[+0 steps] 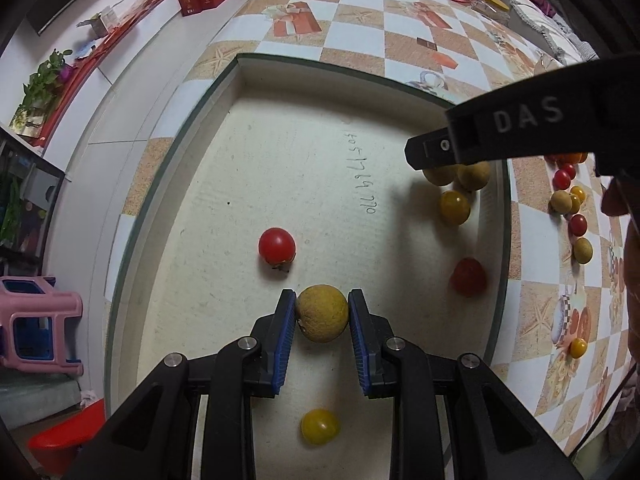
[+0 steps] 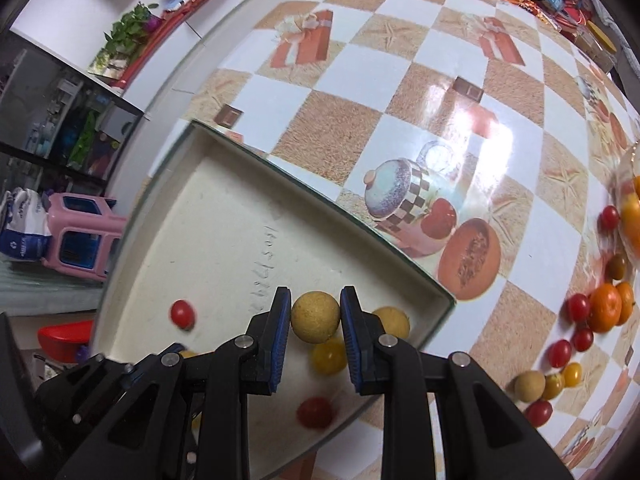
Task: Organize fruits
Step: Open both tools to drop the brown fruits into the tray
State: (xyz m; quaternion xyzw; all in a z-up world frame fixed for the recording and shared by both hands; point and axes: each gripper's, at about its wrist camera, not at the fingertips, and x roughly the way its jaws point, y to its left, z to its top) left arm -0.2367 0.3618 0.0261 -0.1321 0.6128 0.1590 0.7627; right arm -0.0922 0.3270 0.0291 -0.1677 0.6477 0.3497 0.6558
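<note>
Left gripper (image 1: 322, 314): its jaws pinch a tan round fruit (image 1: 322, 314), probably a longan, held over the floor of the white tray (image 1: 280, 184). I cannot tell whether the fruit touches the floor.

Right gripper (image 2: 315, 316): its jaws pinch a second tan fruit (image 2: 315, 317) above the tray's right corner, where other fruits lie.

Already in the tray: a red tomato (image 1: 277, 245) near the middle, a yellow tomato (image 1: 320, 426) close under the left gripper, another red tomato (image 1: 468, 282) by the right wall, and a small group in the right corner made of a yellow tomato (image 1: 455, 207) and tan fruits (image 1: 474, 174). The fruits lie apart from each other, with the kinds mixed.

Still on the surface (image 2: 352, 64): to the right of the tray lie red tomatoes (image 2: 559, 353), yellow tomatoes (image 2: 572, 373), one more tan fruit (image 2: 529, 386) and small oranges (image 2: 608, 307). At the right edge of the right wrist view there are more orange fruits, blurred, maybe in a clear bowl.

Progress: I judge the task is about half done or less. Around seven fruits are in the tray, two more are being carried, and at least a dozen wait outside.

What is left: to set down both held fruits, then to bring in the rest. If sorting by kind is wanted, that is not yet visible.
</note>
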